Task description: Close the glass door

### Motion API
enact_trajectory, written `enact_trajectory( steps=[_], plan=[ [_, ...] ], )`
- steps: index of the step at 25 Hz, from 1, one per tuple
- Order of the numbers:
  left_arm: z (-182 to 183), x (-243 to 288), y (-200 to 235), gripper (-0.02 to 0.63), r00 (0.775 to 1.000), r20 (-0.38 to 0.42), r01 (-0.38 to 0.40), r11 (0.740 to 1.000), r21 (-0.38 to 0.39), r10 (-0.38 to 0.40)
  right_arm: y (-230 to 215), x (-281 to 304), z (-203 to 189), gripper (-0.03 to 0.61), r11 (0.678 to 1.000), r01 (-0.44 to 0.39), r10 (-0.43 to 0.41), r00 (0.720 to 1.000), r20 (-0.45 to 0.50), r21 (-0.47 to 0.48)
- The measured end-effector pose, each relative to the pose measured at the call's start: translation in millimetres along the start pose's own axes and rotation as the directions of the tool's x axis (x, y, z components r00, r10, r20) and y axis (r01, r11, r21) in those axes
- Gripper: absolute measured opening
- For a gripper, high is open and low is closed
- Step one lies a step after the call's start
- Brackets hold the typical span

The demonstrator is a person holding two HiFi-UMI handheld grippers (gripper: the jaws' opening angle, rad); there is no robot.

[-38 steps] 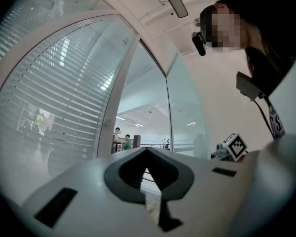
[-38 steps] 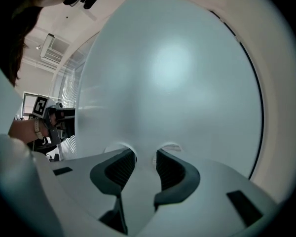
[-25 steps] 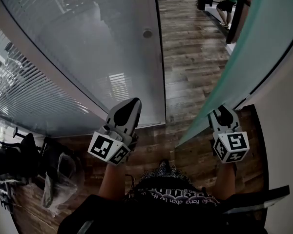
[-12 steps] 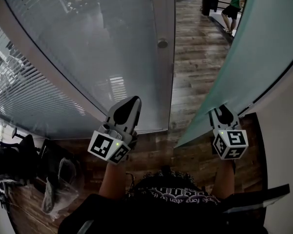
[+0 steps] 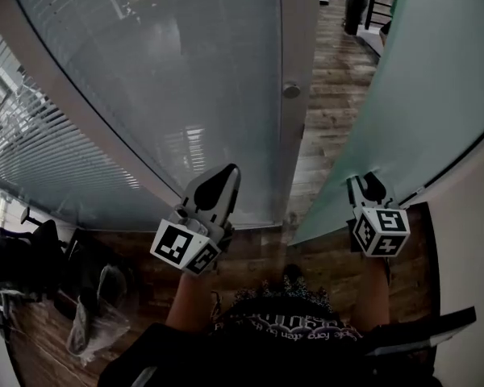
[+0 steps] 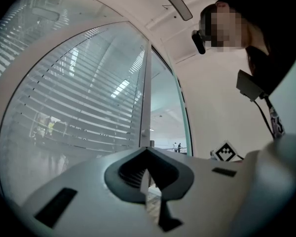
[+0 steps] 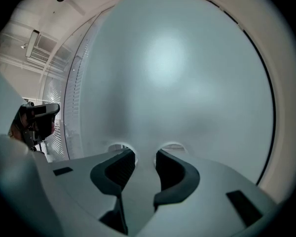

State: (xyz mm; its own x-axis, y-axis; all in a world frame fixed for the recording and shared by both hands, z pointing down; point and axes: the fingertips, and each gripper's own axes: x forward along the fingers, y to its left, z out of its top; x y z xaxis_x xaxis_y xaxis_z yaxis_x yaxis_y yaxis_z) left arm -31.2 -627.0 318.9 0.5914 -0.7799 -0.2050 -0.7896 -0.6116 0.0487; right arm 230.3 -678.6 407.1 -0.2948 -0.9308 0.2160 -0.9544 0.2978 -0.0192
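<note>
Head view and both claw views. Right claw (image 5: 369, 184), jaws apart with nothing between them, has its tips at the face of the frosted glass door (image 5: 423, 87), low on the pane near its free edge. The door stands ajar at the right. A strip of wooden floor (image 5: 327, 87) separates it from the glazed partition (image 5: 185, 71), whose frame carries a round knob (image 5: 291, 90). Left claw (image 5: 224, 176), jaws together and empty, is held in front of the partition's lower part, well apart from the door.
</note>
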Motion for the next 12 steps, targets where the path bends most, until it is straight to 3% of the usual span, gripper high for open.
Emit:
enact_trajectory(
  steps=[12],
  plan=[
    [-27.7,8.4,29.2,0.002,0.997,-0.017,-0.077,0.995,0.064,0.078,4.1,70.3,-24.7,0.133,0.998,-0.066,0.066,0.998,-0.009,0.004]
  ],
)
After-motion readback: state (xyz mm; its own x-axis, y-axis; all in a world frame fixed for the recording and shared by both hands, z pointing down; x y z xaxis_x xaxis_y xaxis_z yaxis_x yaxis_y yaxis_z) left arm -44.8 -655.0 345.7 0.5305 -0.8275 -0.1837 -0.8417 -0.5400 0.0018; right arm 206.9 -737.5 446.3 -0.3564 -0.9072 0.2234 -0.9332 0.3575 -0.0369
